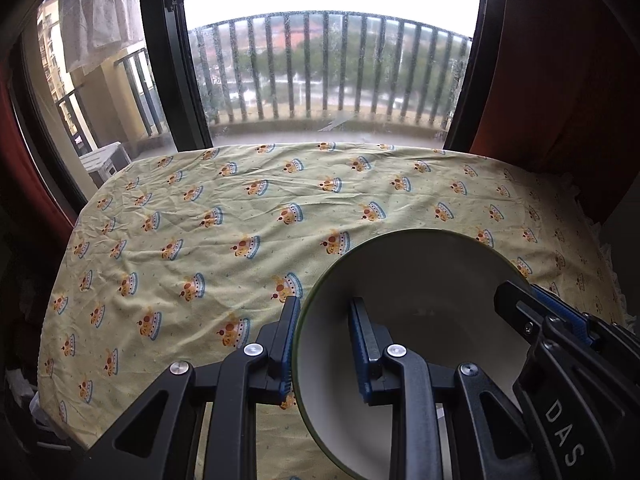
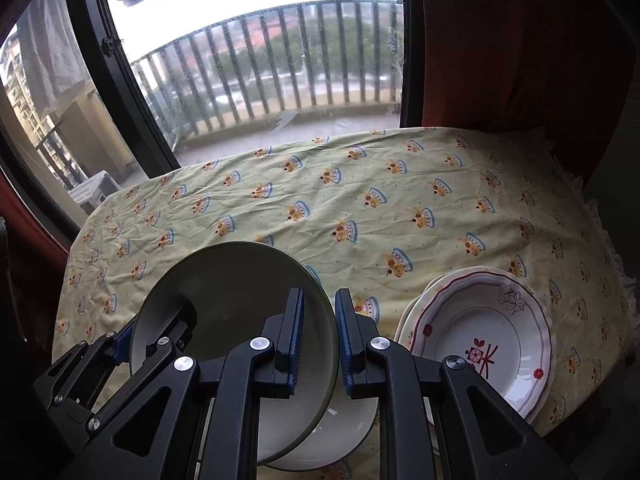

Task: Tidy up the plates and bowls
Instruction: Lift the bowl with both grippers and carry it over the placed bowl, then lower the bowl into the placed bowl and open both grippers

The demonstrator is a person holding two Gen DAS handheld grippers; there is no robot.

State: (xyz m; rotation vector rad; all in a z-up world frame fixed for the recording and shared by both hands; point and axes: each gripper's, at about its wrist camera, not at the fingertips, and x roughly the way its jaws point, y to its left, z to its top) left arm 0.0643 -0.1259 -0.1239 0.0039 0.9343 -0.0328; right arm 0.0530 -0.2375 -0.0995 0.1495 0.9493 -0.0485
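the left gripper point(image 1: 324, 344) is clamped on the left side of a green-rimmed bowl point(image 1: 420, 280): one blue-padded finger sits outside the wall, the other inside, with the rim pinched between them. the right gripper point(image 2: 320, 340) grips the opposite side of the same bowl point(image 2: 224, 300) the same way, its left finger inside the cream interior and its right finger outside the rim. in each wrist view the other gripper shows at the far edge of the bowl, so the bowl is carried between the two, tilted with its opening toward the cameras, above the near edge of the table.

directly beneath the held bowl, in the right wrist view, lies a second white bowl point(image 2: 332, 440), partly hidden by the fingers; whether the two touch cannot be told. just to its right rests a stack of plates point(image 2: 480, 332), the top one white with a red scalloped line and flower prints.

everything stands on a yellow tablecloth point(image 1: 240, 208) printed with crowns, wrinkled. beyond the table are a dark-framed window point(image 1: 168, 80), a balcony railing point(image 1: 328, 64) and a red curtain point(image 2: 520, 40).
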